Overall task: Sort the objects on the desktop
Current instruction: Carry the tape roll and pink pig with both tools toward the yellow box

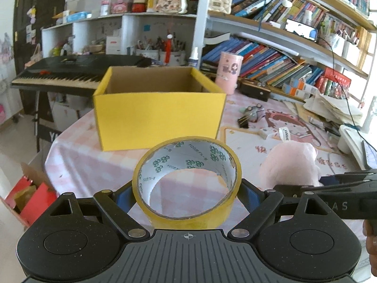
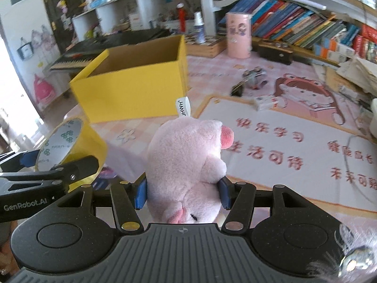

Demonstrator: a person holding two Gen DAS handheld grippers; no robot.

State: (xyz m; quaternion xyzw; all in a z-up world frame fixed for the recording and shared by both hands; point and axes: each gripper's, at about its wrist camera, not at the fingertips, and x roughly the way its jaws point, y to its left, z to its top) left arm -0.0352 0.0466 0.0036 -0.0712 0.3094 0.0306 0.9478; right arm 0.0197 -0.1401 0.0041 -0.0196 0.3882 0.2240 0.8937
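Left claw (image 1: 186,193) is clamped on the tape roll (image 1: 187,181), right claw (image 2: 182,194) on the pink plush pig (image 2: 186,165), both held above the desk (image 2: 282,141) just short of the yellow box (image 1: 157,115). I'd carry each over the box's open top before letting go, one at a time so they don't bump.

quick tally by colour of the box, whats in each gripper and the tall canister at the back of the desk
yellow: 2 - open box, tape roll held in the left gripper
pink: 2 - plush pig held in the right gripper, tall canister
total: 4
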